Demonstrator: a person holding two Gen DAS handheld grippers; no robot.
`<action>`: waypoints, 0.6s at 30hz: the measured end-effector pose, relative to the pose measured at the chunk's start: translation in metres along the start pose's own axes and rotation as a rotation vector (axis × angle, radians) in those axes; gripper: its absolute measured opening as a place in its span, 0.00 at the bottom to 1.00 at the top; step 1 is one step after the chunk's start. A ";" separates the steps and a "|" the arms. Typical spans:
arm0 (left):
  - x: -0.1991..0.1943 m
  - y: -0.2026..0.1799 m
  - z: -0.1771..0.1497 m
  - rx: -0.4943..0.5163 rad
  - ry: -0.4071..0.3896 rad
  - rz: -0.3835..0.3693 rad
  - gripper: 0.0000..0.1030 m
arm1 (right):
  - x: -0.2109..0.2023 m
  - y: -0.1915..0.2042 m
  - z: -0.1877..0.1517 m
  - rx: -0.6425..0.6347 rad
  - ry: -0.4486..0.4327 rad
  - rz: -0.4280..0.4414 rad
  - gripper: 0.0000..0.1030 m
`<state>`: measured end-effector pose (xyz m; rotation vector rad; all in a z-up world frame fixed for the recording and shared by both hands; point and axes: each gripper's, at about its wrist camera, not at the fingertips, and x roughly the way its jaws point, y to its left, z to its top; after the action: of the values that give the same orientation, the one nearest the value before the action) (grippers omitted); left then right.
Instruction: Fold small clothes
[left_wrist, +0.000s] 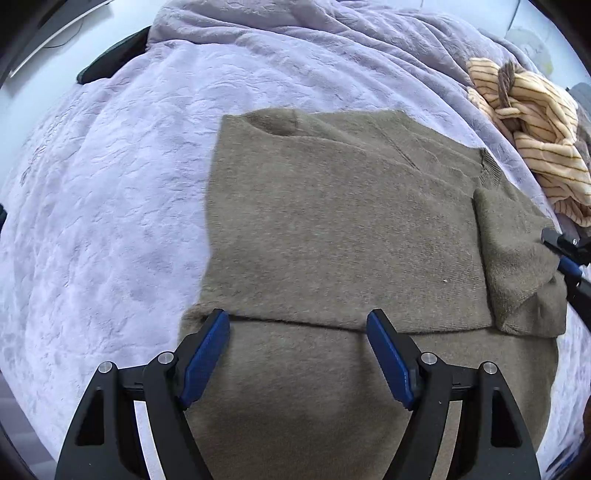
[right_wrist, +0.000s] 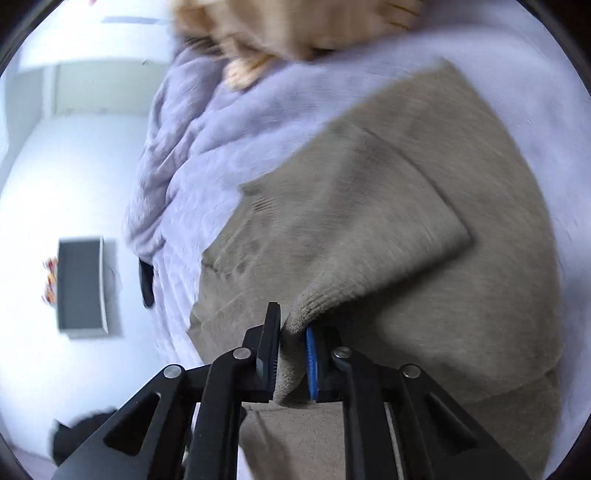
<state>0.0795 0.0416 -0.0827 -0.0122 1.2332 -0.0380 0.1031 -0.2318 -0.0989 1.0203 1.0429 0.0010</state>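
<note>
An olive-brown knit sweater (left_wrist: 332, 229) lies flat on a lilac fuzzy blanket (left_wrist: 110, 206), partly folded, with a folded edge running across near my left gripper. My left gripper (left_wrist: 298, 325) is open and empty, hovering just above that folded edge. My right gripper (right_wrist: 291, 347) is shut on the sweater's sleeve cuff (right_wrist: 295, 328) and holds the sleeve (right_wrist: 369, 258) folded over the body. It also shows in the left wrist view (left_wrist: 565, 254) at the right edge, at the sleeve (left_wrist: 517, 258).
A crumpled cream garment with brown stripes (left_wrist: 535, 125) lies at the blanket's far right; it shows blurred in the right wrist view (right_wrist: 295, 26). A dark grey box (right_wrist: 81, 284) sits on the pale floor. A black object (left_wrist: 110, 59) pokes out beyond the blanket.
</note>
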 end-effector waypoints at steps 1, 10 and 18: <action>-0.002 0.005 -0.001 -0.008 -0.003 0.008 0.75 | 0.002 0.016 -0.002 -0.067 0.002 -0.018 0.12; -0.005 0.051 -0.014 -0.091 0.010 0.078 0.75 | 0.081 0.138 -0.081 -0.773 0.185 -0.235 0.12; -0.016 0.070 -0.021 -0.116 0.007 0.096 0.75 | 0.101 0.125 -0.137 -0.905 0.362 -0.286 0.34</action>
<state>0.0565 0.1128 -0.0767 -0.0533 1.2408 0.1173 0.1162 -0.0210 -0.0992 0.0412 1.3203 0.4024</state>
